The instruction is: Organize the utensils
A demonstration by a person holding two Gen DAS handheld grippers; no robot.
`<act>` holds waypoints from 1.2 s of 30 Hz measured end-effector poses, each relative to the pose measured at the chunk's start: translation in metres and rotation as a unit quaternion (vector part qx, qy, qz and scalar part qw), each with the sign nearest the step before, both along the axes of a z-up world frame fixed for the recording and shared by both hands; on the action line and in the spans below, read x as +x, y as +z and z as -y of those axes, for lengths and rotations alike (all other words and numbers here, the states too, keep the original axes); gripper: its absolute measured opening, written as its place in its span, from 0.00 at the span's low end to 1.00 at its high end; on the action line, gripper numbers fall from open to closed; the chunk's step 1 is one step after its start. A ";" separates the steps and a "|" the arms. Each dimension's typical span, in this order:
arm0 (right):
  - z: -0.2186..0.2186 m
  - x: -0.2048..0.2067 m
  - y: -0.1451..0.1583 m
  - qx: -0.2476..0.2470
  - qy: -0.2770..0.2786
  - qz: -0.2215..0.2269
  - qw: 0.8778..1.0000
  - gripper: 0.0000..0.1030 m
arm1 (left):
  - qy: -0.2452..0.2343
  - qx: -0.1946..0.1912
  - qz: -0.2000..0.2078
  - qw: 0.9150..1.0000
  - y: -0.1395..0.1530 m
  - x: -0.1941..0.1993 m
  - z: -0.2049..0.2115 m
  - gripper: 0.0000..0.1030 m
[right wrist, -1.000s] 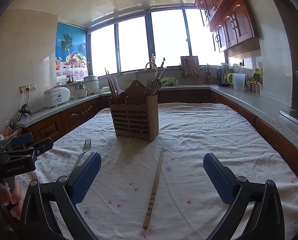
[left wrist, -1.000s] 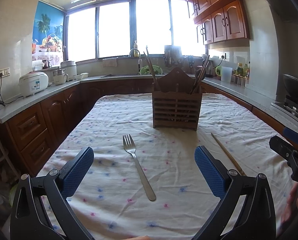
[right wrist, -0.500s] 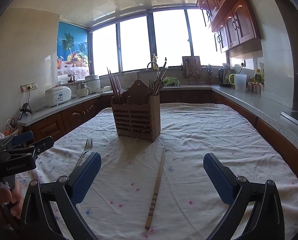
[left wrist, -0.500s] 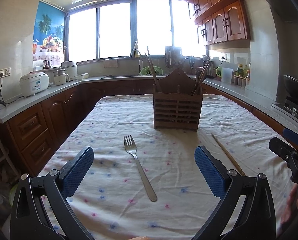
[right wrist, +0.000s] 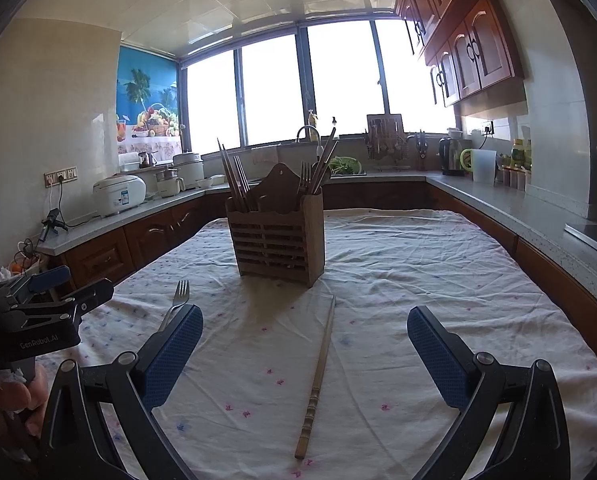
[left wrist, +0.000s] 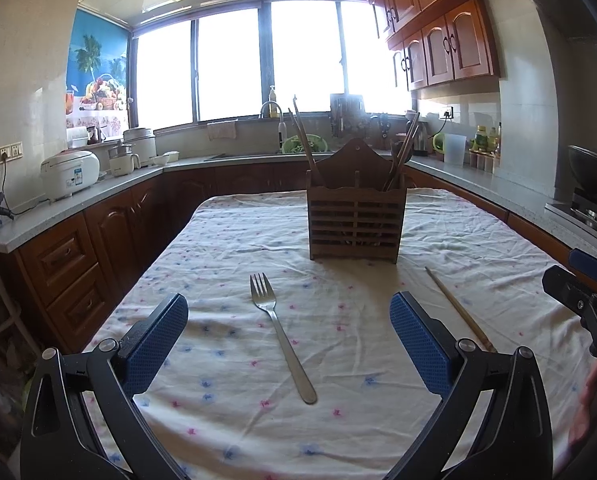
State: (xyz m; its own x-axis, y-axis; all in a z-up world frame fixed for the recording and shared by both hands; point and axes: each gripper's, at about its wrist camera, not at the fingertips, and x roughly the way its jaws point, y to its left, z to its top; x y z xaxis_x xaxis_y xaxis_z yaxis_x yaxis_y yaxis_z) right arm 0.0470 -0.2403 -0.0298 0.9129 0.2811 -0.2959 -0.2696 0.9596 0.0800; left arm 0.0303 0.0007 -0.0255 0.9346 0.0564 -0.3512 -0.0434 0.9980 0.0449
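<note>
A metal fork (left wrist: 283,336) lies on the flowered tablecloth (left wrist: 226,248), tines pointing away, between the blue pads of my open left gripper (left wrist: 288,336). To its right lies a wooden chopstick (left wrist: 458,308). The same chopstick (right wrist: 318,376) runs lengthwise between the fingers of my open right gripper (right wrist: 304,344), and the fork (right wrist: 175,300) peeks out behind the right gripper's left pad (right wrist: 170,356). A slatted wooden utensil holder (left wrist: 356,220) stands beyond both, with chopsticks and cutlery upright in it; in the right wrist view the holder (right wrist: 278,240) is straight ahead.
The table sits in a U-shaped kitchen with counters (left wrist: 78,208) on three sides, a rice cooker (left wrist: 69,174) on the left, a sink under the windows, and a wok (left wrist: 594,168) at right. A hand (right wrist: 6,404) holds the left gripper's body (right wrist: 42,320).
Both grippers have drifted slightly forward toward the holder; the fork and chopstick have not moved on the cloth. Both grippers stay open.
</note>
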 end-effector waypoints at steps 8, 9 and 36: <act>0.001 0.000 0.001 0.003 0.000 0.001 1.000 1.00 | -0.004 0.000 0.001 1.000 0.000 0.000 0.001 1.00; 0.001 0.000 0.001 0.003 0.001 0.001 1.000 1.00 | -0.003 0.000 0.001 1.000 0.000 0.000 0.001 1.00; 0.003 0.003 0.007 0.008 0.000 -0.003 1.000 1.00 | -0.006 -0.001 -0.003 1.000 0.001 0.005 0.001 1.00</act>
